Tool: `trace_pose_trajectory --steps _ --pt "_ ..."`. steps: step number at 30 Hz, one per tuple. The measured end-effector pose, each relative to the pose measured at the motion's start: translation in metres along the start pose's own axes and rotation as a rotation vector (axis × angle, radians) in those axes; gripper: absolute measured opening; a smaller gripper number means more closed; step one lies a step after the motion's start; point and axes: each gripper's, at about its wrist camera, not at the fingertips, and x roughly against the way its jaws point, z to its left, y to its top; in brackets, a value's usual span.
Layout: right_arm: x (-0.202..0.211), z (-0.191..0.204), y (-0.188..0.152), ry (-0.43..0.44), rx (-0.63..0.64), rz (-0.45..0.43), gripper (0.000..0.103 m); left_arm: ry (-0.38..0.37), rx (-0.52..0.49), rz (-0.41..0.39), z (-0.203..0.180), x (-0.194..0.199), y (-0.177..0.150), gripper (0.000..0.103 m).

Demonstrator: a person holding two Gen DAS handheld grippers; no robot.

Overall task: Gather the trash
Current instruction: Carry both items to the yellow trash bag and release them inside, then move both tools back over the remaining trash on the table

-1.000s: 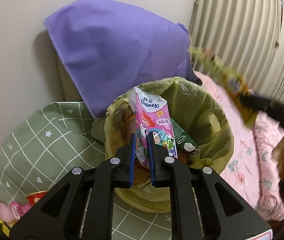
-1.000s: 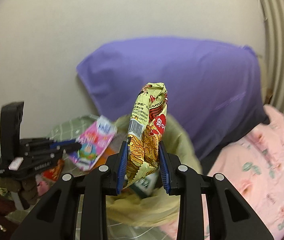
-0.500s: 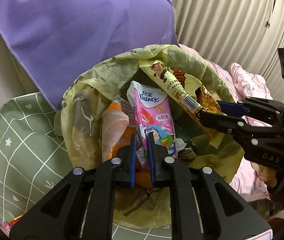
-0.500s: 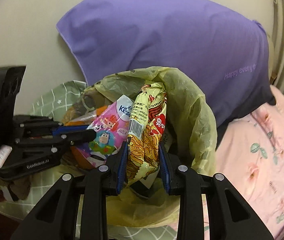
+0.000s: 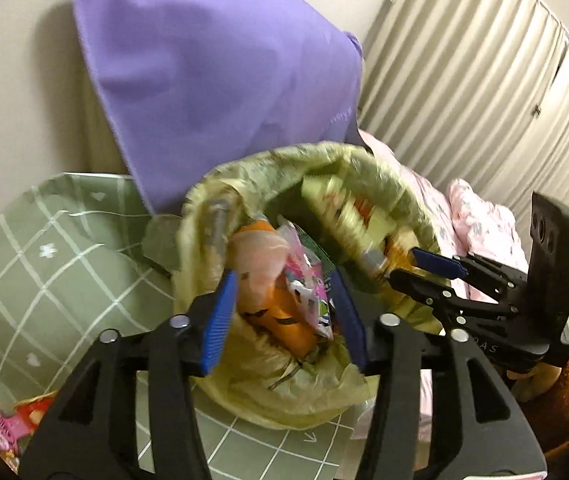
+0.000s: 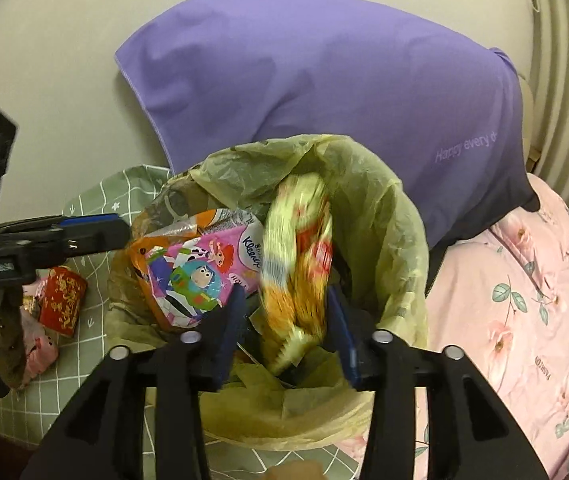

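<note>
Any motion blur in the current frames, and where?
Left wrist: heavy smear on the bin liner, the trash inside and the purple cloth; left claw fairly sharp. Right wrist: only the yellow wrapper between the right claw's fingers is smeared; Kleenex pack reads crisp.

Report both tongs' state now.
Left tongs: open, holding nothing; Kleenex pack lies in the bin.
Right tongs: open; yellow snack wrapper blurred between the fingers.
</note>
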Motion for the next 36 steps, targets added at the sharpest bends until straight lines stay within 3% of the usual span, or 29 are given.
trace_pose_trajectory --steps 10,17,27,30,36 --pt "0.036 0.012 0.004 0.017 -0.039 -0.120 0.043 0.157 0.033 -0.117 0.010 0.075 -0.036 0.056" --pt "0.048 0.054 0.012 0.154 -0.002 -0.187 0.043 0.340 0.085 -0.182 0.035 0.134 -0.075 0.057" --pt "0.033 0.124 0.020 0.335 0.101 -0.176 0.043 0.626 0.420 -0.264 0.124 0.227 -0.153 0.057" --pt "0.023 0.142 0.019 0.381 0.131 -0.150 0.052 0.700 0.494 -0.275 0.146 0.249 -0.177 0.057" --pt "0.009 0.173 0.013 0.431 0.205 -0.090 0.052 0.775 0.592 -0.250 0.180 0.270 -0.214 0.057"
